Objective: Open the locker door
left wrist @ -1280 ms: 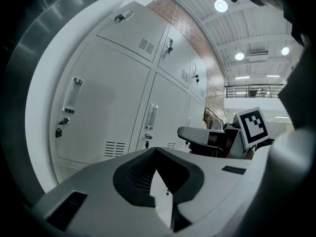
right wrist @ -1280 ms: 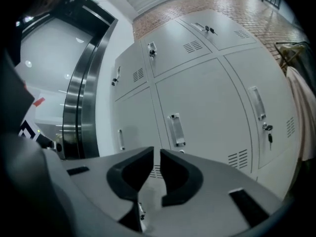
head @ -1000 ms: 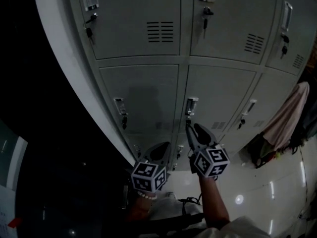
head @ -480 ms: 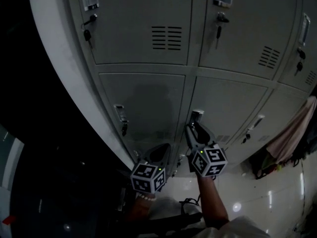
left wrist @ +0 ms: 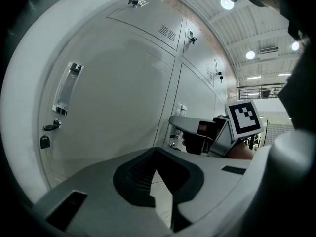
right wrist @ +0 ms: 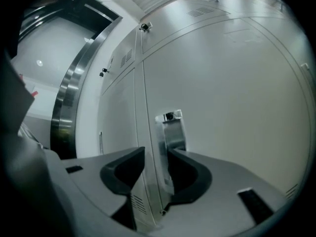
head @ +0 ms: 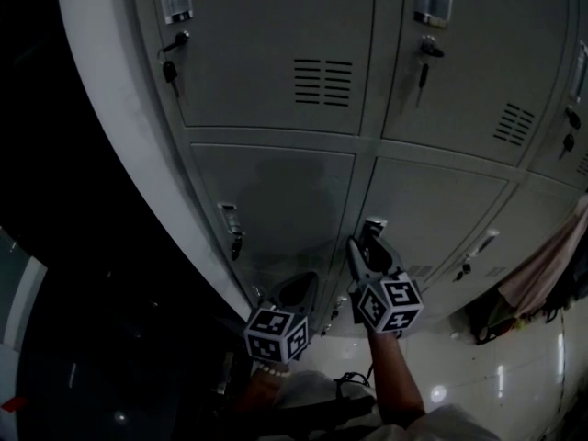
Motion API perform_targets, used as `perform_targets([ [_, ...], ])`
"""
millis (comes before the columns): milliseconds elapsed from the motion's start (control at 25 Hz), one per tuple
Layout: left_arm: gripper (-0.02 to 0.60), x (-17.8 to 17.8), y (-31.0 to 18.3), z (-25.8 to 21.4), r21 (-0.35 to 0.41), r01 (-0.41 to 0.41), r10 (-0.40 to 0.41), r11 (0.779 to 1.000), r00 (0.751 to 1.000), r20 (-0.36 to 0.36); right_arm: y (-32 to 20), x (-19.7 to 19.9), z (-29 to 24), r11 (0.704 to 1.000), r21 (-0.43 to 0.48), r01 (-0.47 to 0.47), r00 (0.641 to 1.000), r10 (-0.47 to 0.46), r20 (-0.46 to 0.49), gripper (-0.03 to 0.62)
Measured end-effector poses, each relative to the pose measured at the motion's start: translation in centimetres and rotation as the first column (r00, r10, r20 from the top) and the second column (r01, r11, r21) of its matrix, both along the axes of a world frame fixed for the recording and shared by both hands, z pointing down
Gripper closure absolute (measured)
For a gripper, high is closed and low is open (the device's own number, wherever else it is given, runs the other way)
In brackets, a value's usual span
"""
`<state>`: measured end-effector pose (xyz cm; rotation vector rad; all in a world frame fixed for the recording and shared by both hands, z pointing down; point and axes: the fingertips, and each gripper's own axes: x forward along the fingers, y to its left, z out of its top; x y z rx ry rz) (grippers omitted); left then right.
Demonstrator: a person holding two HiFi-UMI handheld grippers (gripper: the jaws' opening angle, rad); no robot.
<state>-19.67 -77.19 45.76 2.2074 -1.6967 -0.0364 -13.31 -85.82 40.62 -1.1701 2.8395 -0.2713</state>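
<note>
The grey locker door (head: 441, 219) in the middle row has a shiny metal pull handle (head: 374, 229) at its left edge. My right gripper (head: 369, 244) points at that handle, open. In the right gripper view the handle (right wrist: 170, 132) and the door's edge stand between the jaws of the right gripper (right wrist: 157, 167). The jaws have just been opening, and the pads do not press on the handle. My left gripper (head: 296, 291) hangs lower left, before the neighbouring door, shut on nothing. From the left gripper (left wrist: 156, 151) I see the right gripper (left wrist: 183, 127) at the handle.
The neighbouring left door (head: 276, 200) carries its own handle (head: 228, 216) and a key in the lock (head: 237, 243). Upper-row doors have keys hanging (head: 171, 66). A pinkish cloth (head: 551, 255) hangs at the right. Glossy floor (head: 496, 375) lies below.
The right gripper has closed in on the handle, which now sits between its jaws. The view has shifted slightly; the left gripper has stayed below and to the left.
</note>
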Motion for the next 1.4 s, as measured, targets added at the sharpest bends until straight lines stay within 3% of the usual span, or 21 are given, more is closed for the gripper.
perform_targets([
  [600,0.588,1.5,2.9,0.5,-0.019,-0.049,0.049,0.999,0.999,-0.003,4.1,1.3,0.0,0.998,0.032,-0.059,0.995,0.061,-0.082,0.434],
  [1400,0.588,4.9,9.3,0.8,-0.026,-0.157,0.156,0.987,0.988,-0.014,10.1,6.1,-0.2,0.986,0.048,-0.163,0.978,0.167,-0.128,0.462],
])
